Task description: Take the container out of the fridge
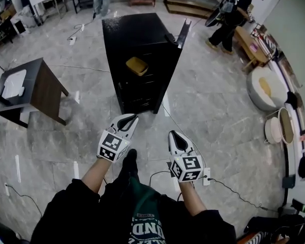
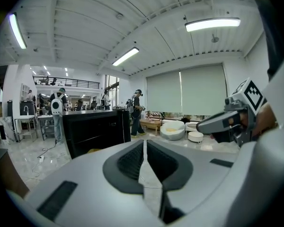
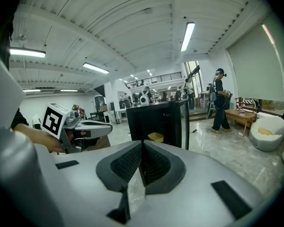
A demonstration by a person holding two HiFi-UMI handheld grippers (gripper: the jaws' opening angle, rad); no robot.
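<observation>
**A:** While both grippers hang low in front of the person's legs, where is the container (image 1: 136,65)?

**B:** Inside the fridge (image 1: 142,93). It is a yellow tub high up in the open front. Neither gripper touches it, and both are well apart from the fridge, out over the floor (image 1: 229,131).

**A:** And the door (image 1: 183,33)?

**B:** Swung open on the fridge's right side, nearly edge-on in the head view. In the right gripper view the container (image 3: 155,137) shows in the dark interior, just left of the door's edge.

**A:** How does the left gripper (image 1: 129,118) stand?

**B:** Closed, with nothing in it. Its own view shows the dark pads (image 2: 128,160) met along a thin line, with nothing between them.

**A:** The right gripper (image 1: 174,134)?

**B:** Closed and empty as well. Its pads (image 3: 155,163) meet the same way, and it points toward the fridge.

**A:** Do the two grippers touch?

**B:** No. They are side by side with a gap, and the person's dark shoe shows between them. Each one appears at the edge of the other's view.

**A:** What else is around?

**B:** A dark table (image 1: 40,83) stands left of the fridge, apart from it. Another person (image 1: 229,17) is at the back right, beyond the fridge.
</observation>
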